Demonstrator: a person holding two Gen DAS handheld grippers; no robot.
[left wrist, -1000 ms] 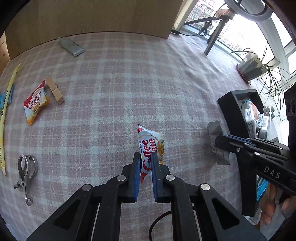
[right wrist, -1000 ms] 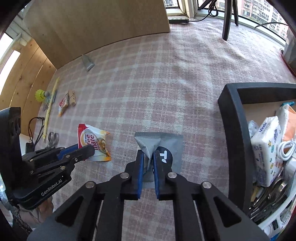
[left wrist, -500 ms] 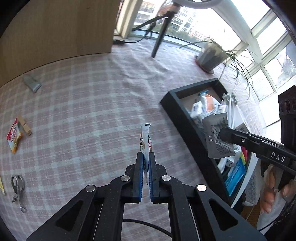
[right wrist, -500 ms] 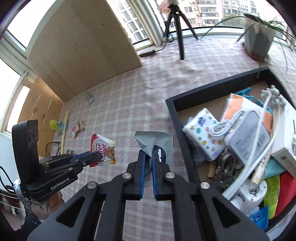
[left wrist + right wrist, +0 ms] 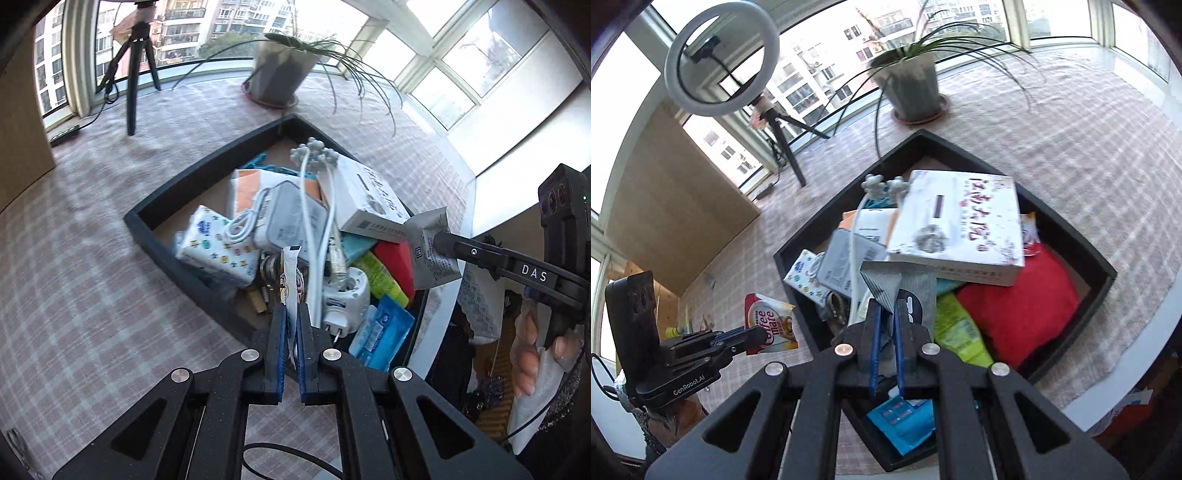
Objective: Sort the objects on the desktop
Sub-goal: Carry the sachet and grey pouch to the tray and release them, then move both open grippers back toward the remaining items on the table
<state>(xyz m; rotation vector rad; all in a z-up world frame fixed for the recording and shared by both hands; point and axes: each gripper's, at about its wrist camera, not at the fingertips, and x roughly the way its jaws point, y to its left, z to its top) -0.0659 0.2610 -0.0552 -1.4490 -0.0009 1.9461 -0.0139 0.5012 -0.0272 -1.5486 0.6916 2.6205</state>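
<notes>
My left gripper (image 5: 290, 317) is shut on a Coffee-mate sachet (image 5: 291, 280), seen edge-on, held above the near rim of the black tray (image 5: 159, 236). From the right wrist view the sachet (image 5: 772, 325) hangs just left of the tray (image 5: 1086, 247). My right gripper (image 5: 885, 314) is shut on a grey foil packet (image 5: 901, 284) and holds it over the tray's contents. The packet also shows in the left wrist view (image 5: 430, 251), over the tray's right side.
The tray holds a white box (image 5: 960, 225), a red pack (image 5: 1019, 306), tissue packs (image 5: 218, 251), a charger with white cable (image 5: 343, 295) and blue wipes (image 5: 380, 332). A potted plant (image 5: 912, 88), a ring light on a tripod (image 5: 720, 59) and a wooden board (image 5: 672, 192) stand behind.
Both grippers have swung right from the open tablecloth to the tray, each carrying its packet. The views now look down into the tray.
</notes>
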